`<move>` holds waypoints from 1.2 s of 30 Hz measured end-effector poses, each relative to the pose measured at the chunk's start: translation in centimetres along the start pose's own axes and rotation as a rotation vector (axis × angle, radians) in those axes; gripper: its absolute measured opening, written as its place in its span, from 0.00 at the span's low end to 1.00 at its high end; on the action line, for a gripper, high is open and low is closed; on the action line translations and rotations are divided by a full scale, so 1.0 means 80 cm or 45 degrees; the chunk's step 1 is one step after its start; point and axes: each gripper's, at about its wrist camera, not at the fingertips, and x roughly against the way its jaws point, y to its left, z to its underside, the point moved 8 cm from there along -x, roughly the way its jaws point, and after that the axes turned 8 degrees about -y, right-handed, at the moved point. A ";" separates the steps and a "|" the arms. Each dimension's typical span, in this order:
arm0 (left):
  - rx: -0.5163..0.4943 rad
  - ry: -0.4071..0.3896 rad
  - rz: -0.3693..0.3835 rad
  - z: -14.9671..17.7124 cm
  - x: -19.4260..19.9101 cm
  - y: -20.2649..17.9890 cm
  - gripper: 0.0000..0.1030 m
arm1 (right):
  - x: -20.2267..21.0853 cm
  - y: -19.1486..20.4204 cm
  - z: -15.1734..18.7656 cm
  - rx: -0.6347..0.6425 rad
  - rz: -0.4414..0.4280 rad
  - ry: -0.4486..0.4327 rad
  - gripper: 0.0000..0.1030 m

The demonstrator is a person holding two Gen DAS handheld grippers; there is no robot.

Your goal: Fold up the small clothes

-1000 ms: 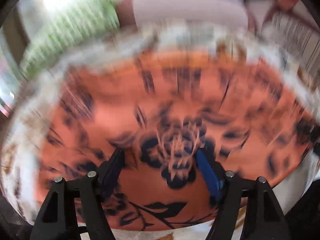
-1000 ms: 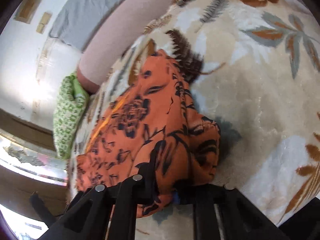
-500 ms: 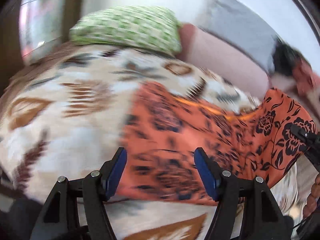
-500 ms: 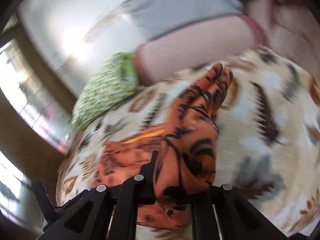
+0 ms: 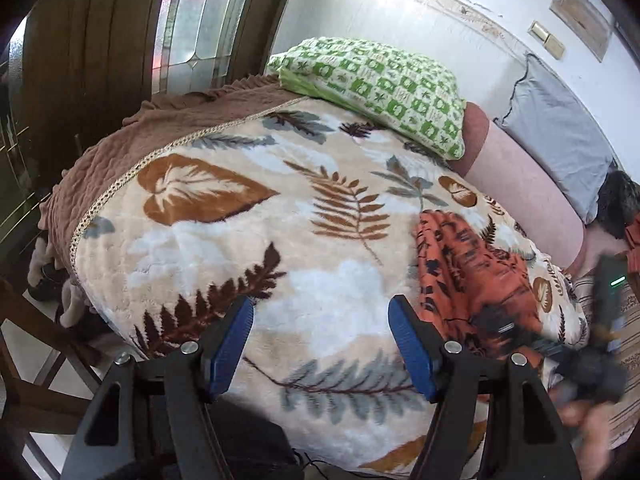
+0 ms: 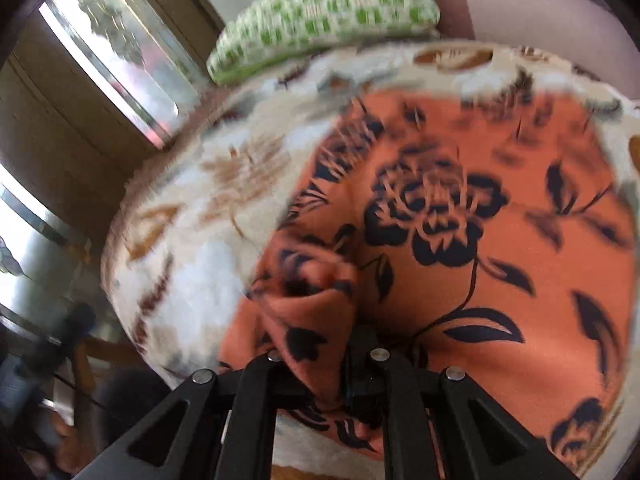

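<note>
The right gripper (image 6: pixel 348 380) pinches a fold of the orange cloth (image 6: pixel 460 248), its fingers closed tight on the fabric, over the bed (image 5: pixel 280 248). The cloth lies toward the bed's right edge, near the bolster (image 5: pixel 520 184). The left gripper (image 5: pixel 320 344) hangs wide open and empty above the blanket. The fold appears under way; next, the left likely needs a free corner to grasp.
</note>
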 end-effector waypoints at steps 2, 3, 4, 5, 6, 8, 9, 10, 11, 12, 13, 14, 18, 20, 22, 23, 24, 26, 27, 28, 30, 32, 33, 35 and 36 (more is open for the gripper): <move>0.026 0.017 0.028 0.004 -0.002 0.000 0.69 | 0.022 0.009 -0.019 0.036 0.005 -0.050 0.10; 0.026 0.020 0.033 0.006 -0.002 -0.002 0.69 | 0.031 0.011 -0.025 0.052 0.010 -0.079 0.10; 0.017 0.019 0.042 0.007 -0.001 -0.005 0.69 | 0.033 0.016 -0.031 0.069 0.016 -0.100 0.11; 0.007 0.017 0.046 0.007 -0.001 -0.006 0.69 | 0.032 0.022 -0.033 0.089 0.020 -0.112 0.11; -0.002 0.013 0.045 0.007 0.001 -0.006 0.69 | 0.027 0.025 -0.025 0.103 0.008 -0.101 0.11; 0.002 0.020 0.032 0.008 -0.001 -0.002 0.69 | -0.010 0.027 0.010 0.136 -0.002 0.007 0.11; 0.011 0.025 0.031 0.008 -0.001 -0.001 0.69 | -0.039 0.022 0.044 0.176 0.006 0.113 0.15; 0.022 0.039 0.027 0.008 -0.001 0.002 0.69 | -0.047 0.022 0.053 0.214 0.003 0.076 0.17; 0.021 0.046 0.030 0.008 -0.001 0.002 0.69 | -0.042 0.024 0.050 0.230 -0.004 0.016 0.17; 0.011 0.042 0.036 0.007 0.001 0.001 0.69 | -0.033 0.027 0.046 0.200 -0.040 -0.011 0.22; -0.010 0.033 0.030 0.006 0.003 -0.002 0.69 | -0.030 0.029 0.045 0.164 -0.080 -0.005 0.38; -0.019 0.035 0.029 0.006 0.002 -0.005 0.69 | -0.026 0.035 0.042 0.130 -0.142 0.007 0.50; -0.058 0.044 0.078 0.003 0.004 -0.031 0.69 | -0.029 0.051 0.051 0.112 -0.264 0.023 0.72; -0.102 0.044 0.098 -0.002 0.006 -0.048 0.69 | -0.030 0.047 0.059 0.053 -0.299 0.015 0.73; -0.117 0.045 0.125 -0.010 0.007 -0.064 0.69 | -0.018 0.046 0.059 -0.007 -0.370 0.006 0.72; -0.125 0.047 0.142 -0.014 0.006 -0.070 0.69 | -0.009 0.045 0.060 -0.025 -0.406 0.002 0.72; -0.144 0.057 0.190 -0.020 0.003 -0.088 0.69 | 0.003 0.040 0.058 -0.037 -0.434 -0.007 0.72; -0.174 0.071 0.227 -0.026 -0.007 -0.108 0.69 | 0.023 0.022 0.065 -0.118 -0.461 -0.027 0.72; -0.212 0.092 0.223 -0.025 -0.018 -0.121 0.69 | 0.033 0.009 0.069 -0.183 -0.471 -0.040 0.72; -0.240 0.133 0.237 -0.018 -0.032 -0.131 0.69 | 0.045 -0.009 0.077 -0.267 -0.482 -0.055 0.72; -0.294 0.263 0.152 0.015 -0.072 -0.132 0.69 | 0.065 -0.039 0.087 -0.406 -0.505 -0.088 0.72; -0.322 0.414 0.040 0.056 -0.110 -0.110 0.67 | 0.084 -0.076 0.096 -0.560 -0.490 -0.142 0.72; -0.283 0.449 0.028 0.066 -0.117 -0.100 0.68 | 0.093 -0.101 0.099 -0.657 -0.479 -0.183 0.72; -0.191 0.425 0.060 0.068 -0.107 -0.091 0.69 | 0.100 -0.157 0.110 -0.883 -0.408 -0.226 0.72; -0.210 0.432 0.053 0.069 -0.103 -0.092 0.69 | 0.102 -0.186 0.119 -1.020 -0.411 -0.234 0.72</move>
